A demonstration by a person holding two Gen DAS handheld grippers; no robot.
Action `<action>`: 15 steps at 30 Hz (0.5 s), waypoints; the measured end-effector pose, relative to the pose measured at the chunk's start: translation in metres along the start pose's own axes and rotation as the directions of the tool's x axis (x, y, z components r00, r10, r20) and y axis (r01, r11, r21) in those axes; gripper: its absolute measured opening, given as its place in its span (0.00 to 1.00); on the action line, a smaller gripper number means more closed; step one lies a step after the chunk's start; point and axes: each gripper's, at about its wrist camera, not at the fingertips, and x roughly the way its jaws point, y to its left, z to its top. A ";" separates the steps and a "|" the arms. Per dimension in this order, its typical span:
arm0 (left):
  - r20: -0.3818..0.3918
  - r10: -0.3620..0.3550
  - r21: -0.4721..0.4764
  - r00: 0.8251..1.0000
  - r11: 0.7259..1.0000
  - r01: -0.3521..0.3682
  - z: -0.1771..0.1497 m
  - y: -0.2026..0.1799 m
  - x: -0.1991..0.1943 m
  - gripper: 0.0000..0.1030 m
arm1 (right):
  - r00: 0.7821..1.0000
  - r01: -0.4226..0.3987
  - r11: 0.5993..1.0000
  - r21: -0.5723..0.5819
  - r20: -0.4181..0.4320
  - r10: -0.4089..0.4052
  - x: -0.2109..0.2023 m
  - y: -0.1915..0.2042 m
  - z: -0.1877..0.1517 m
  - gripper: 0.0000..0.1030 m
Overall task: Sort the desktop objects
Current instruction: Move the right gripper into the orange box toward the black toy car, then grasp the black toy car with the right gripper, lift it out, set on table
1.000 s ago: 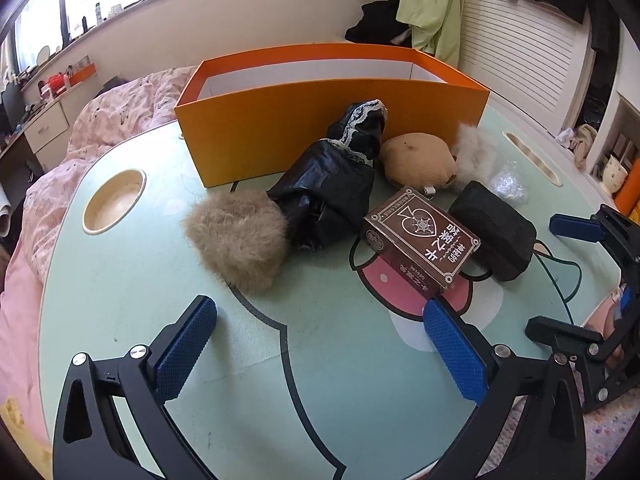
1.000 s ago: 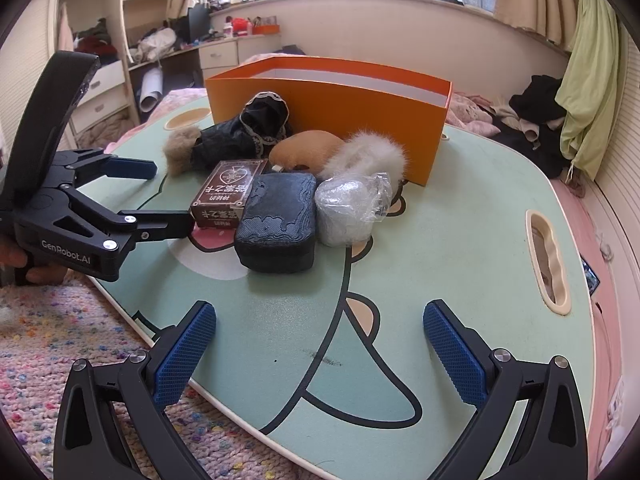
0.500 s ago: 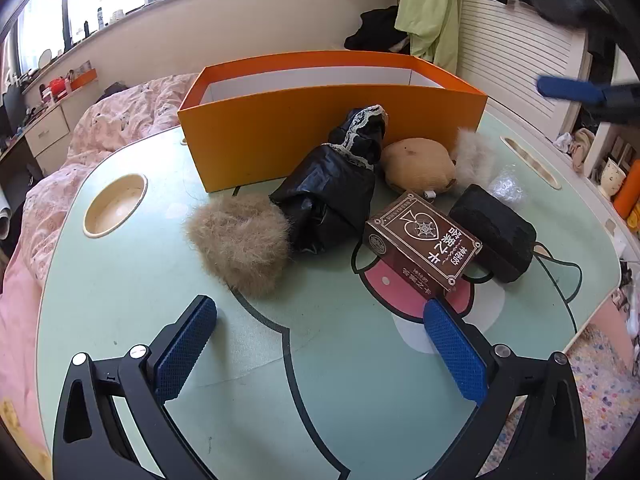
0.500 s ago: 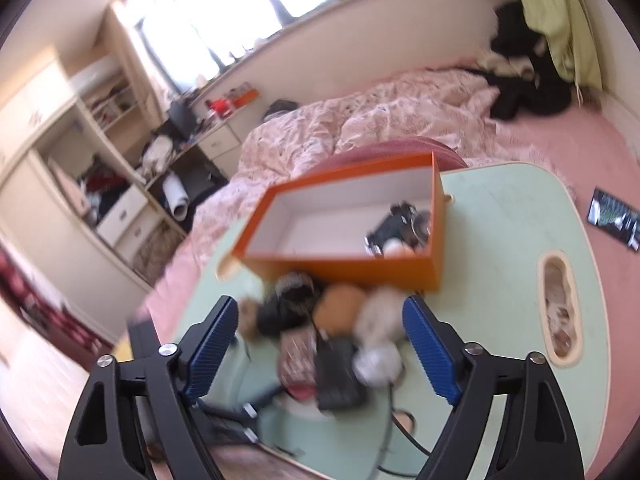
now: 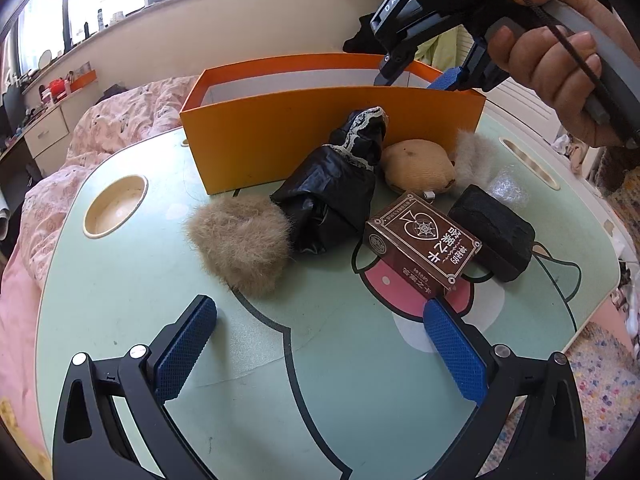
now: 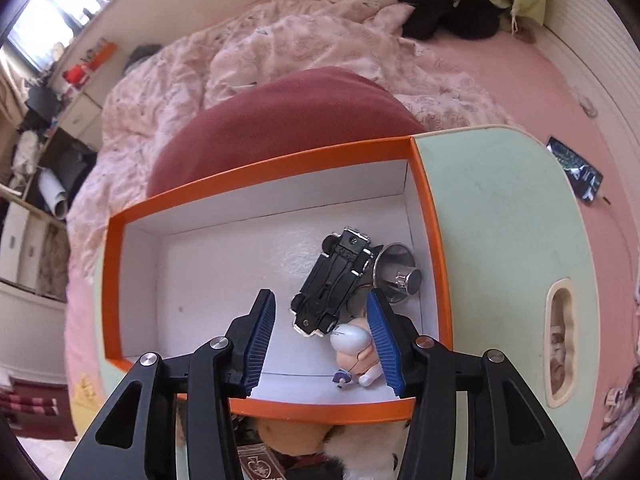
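Observation:
An orange box [image 5: 332, 136] stands at the back of the green table [image 5: 120, 292]. In front of it lie a tan fur ball [image 5: 240, 242], a black lace-trimmed bag [image 5: 332, 192], a tan pouch [image 5: 416, 166], a white fur ball [image 5: 474, 156], a brown card box [image 5: 424, 240], a black case [image 5: 494, 230] and a clear plastic wad [image 5: 506, 186]. My left gripper [image 5: 320, 352] is open and empty, low over the table's front. My right gripper [image 6: 322, 340] is open and empty above the box [image 6: 116, 280], over a black toy car [image 6: 334, 284], a small figurine [image 6: 356, 356] and a metal funnel-shaped piece [image 6: 400, 272].
A round cup recess [image 5: 114, 206] is at the table's left and a slot handle [image 5: 528, 162] at its right. A pink-quilted bed [image 6: 300, 48] and a dark red cushion [image 6: 288, 120] lie behind the box. A patterned rug [image 5: 600, 392] is on the floor at the right.
My right gripper has risen from the table's front edge and swung over the orange box, now looking down into it, its jaws narrower. My left gripper has stayed almost still.

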 end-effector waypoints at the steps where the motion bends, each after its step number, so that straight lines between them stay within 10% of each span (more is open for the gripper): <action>1: 0.000 0.000 0.000 1.000 1.000 0.000 0.000 0.000 0.000 1.00 | 1.000 0.024 1.000 -0.010 -0.008 -0.024 0.004 0.003 0.003 0.46; 12: 0.004 -0.001 0.001 1.000 1.000 0.001 -0.001 -0.001 0.000 1.00 | 0.983 0.173 0.978 -0.117 -0.042 -0.179 0.037 0.032 0.024 0.46; 15: 0.004 -0.001 0.000 1.000 1.000 0.001 0.000 -0.003 0.000 1.00 | 0.972 0.229 0.959 -0.168 -0.014 -0.235 0.038 0.039 0.022 0.32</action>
